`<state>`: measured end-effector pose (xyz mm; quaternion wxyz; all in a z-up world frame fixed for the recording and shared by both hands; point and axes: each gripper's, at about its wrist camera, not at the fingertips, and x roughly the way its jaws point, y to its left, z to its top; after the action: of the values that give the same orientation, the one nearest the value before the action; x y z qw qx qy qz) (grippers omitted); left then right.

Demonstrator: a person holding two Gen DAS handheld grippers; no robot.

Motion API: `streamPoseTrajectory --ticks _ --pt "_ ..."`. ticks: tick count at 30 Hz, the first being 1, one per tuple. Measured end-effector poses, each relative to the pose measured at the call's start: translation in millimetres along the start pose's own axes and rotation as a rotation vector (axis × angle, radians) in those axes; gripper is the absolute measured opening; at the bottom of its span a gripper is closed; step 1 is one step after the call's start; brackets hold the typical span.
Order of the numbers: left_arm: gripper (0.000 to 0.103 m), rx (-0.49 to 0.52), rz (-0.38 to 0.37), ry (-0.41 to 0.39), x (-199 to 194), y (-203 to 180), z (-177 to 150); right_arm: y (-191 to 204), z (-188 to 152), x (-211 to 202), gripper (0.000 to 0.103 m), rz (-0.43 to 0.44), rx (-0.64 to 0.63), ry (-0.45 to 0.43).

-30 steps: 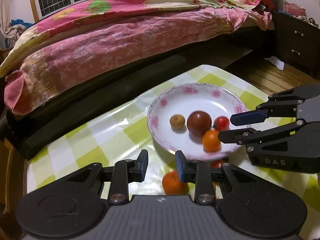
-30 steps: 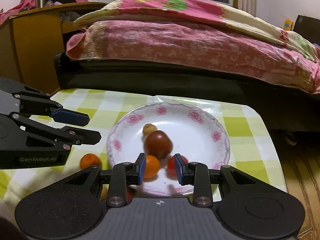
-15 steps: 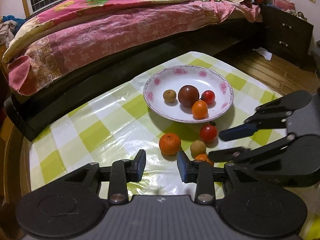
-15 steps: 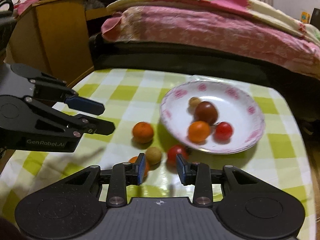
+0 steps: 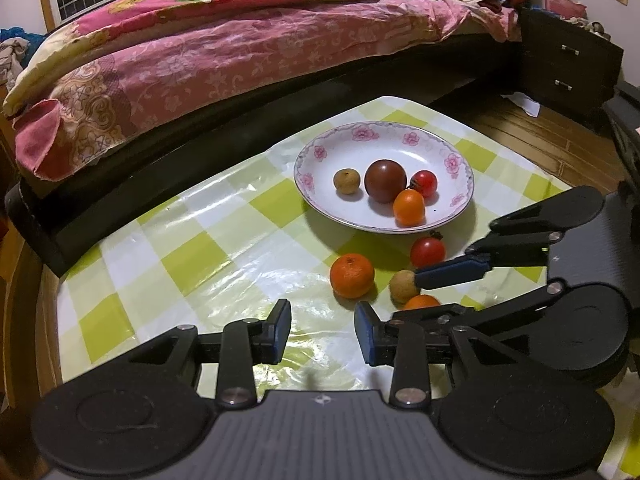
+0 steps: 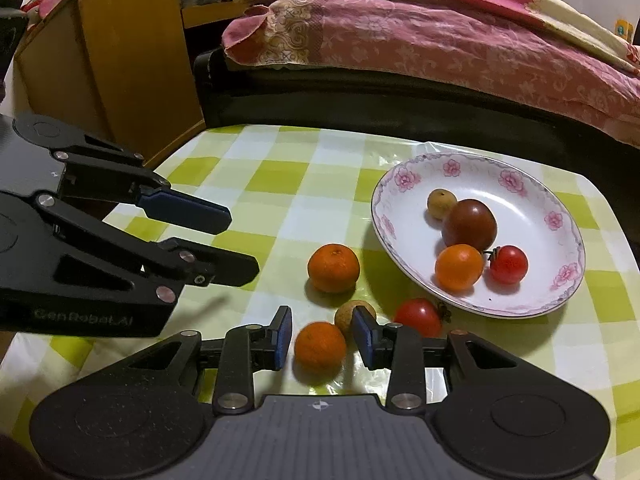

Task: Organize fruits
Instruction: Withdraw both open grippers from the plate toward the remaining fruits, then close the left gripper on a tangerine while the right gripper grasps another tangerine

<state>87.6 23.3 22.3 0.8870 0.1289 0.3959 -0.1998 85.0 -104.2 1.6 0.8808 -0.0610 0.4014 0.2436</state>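
On the worktop (image 6: 280,184), covered in a green-and-white checked cloth, four fruits lay loose just beside a floral-rimmed white plate (image 6: 560,216): a mandarin (image 6: 333,267), a second small orange fruit (image 6: 320,346), a tan longan-like fruit (image 6: 347,315) and a red cherry tomato (image 6: 418,316). In the left wrist view the small orange fruit (image 5: 421,301) was mostly hidden behind black linkage, and the tan fruit (image 5: 403,286) was partly covered by a blue pad of the right tongs (image 5: 434,286). Whether that pad touched the fruit could not be told.

The plate held four more: a tan fruit (image 6: 441,203), a dark brownish-red tomato (image 6: 470,224), an orange tomato (image 6: 458,266) and a red cherry tomato (image 6: 509,264). A bed (image 6: 440,40) with a pink floral quilt rose behind the worktop.

The right tongs (image 6: 322,336) had just been opening; their jaws stood a little apart, with the small orange fruit in the gap and no pad visibly pressing it. The left tongs (image 5: 322,332) had also just been opening, slightly parted over bare cloth, gripping nothing.
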Motion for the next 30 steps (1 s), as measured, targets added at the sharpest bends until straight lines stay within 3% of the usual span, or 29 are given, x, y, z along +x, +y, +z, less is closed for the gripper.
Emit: streamPoseTrajectory --ticks 8,16,25,30 --pt "0.043 0.006 -0.018 -0.006 0.9 -3.9 2.3 -7.9 -7.2 -1.8 0.032 -0.005 0.05 0.038" --pt "0.043 0.053 -0.043 -0.004 12.2 -7.7 2.3 -8.1 -6.9 -5.3 0.025 0.011 0.063 0.054" --pt "0.043 0.189 -0.057 0.001 42.1 -19.5 8.9 -20.0 -15.7 -35.3 0.024 0.008 0.042 0.1" --pt "0.043 0.19 -0.066 0.018 64.7 -20.6 15.1 -30.4 -23.7 -33.4 0.025 0.011 0.09 0.105"
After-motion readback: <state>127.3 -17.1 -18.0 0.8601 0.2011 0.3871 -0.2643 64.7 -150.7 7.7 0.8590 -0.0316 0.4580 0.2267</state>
